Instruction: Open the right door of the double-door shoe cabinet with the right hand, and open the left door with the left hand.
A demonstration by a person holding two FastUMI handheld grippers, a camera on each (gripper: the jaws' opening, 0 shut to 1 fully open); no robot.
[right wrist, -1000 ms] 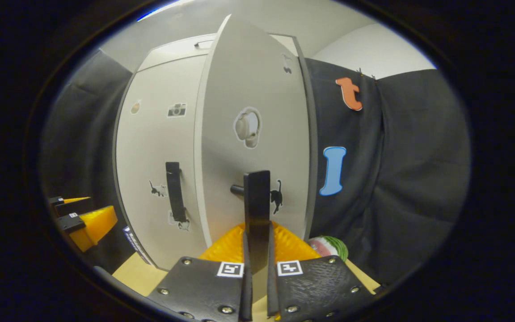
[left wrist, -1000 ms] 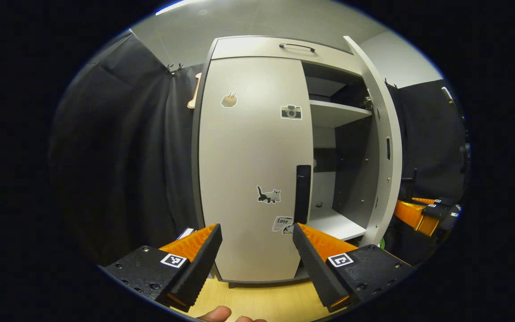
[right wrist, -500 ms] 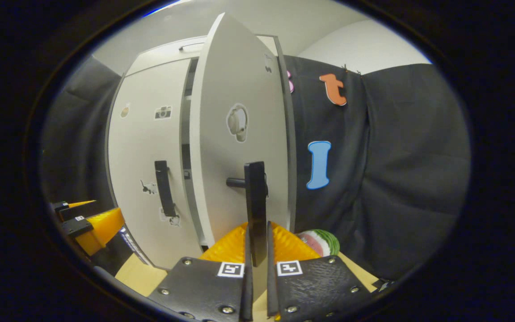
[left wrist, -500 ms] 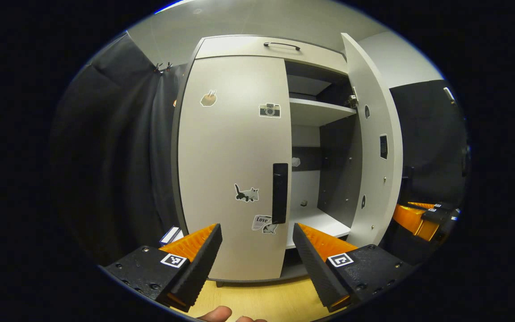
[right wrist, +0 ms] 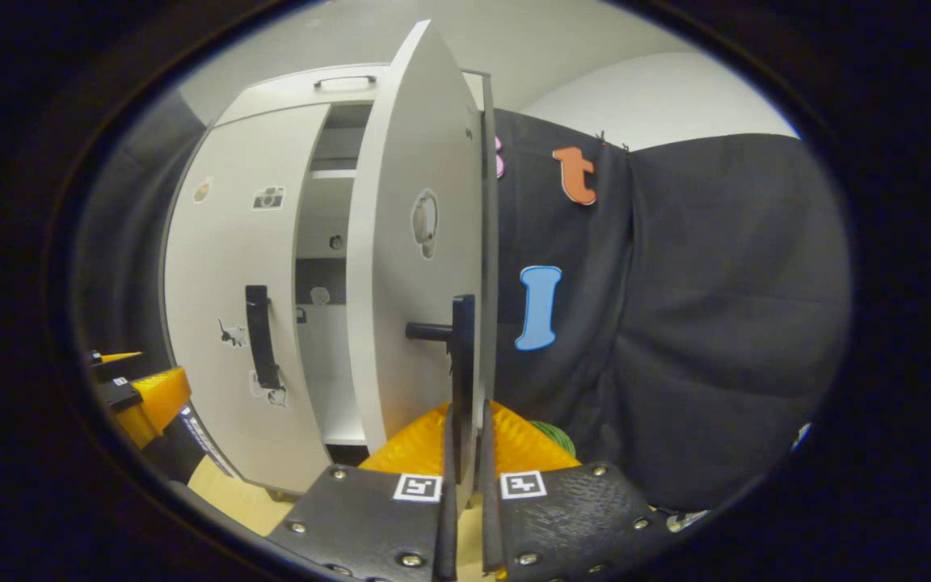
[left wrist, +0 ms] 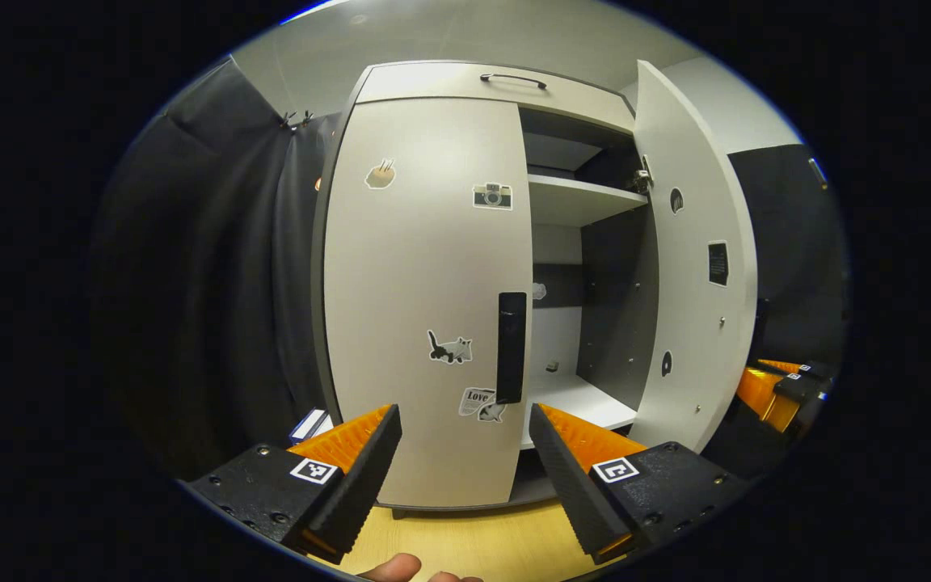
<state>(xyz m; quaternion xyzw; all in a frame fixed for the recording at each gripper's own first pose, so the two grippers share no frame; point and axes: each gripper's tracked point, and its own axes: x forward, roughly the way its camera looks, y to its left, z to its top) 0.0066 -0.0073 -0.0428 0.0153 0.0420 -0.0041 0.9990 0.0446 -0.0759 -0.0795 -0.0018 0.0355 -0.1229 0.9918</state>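
The pale grey shoe cabinet (left wrist: 449, 81) has its right door (left wrist: 696, 259) swung wide, baring a shelf (left wrist: 575, 198) inside. My right gripper (right wrist: 463, 424) is shut on that door's black handle (right wrist: 462, 356), with the right door (right wrist: 409, 267) seen nearly edge-on. The left door (left wrist: 425, 299), covered in stickers, stays flat against the cabinet, its black handle (left wrist: 511, 347) upright near the inner edge. My left gripper (left wrist: 465, 436) hangs open a short way in front of it, touching nothing. The left gripper (right wrist: 142, 396) also shows at the left of the right gripper view.
Black cloth walls (left wrist: 215, 267) flank the cabinet on both sides. A light wooden floor (left wrist: 465, 546) runs under it. A green striped object (right wrist: 550, 436) lies low behind the open door. The right gripper (left wrist: 781, 388) shows past the open door.
The right door has swung further outward with my right gripper shut on its handle. My left gripper has drifted slightly and stays open before the left door.
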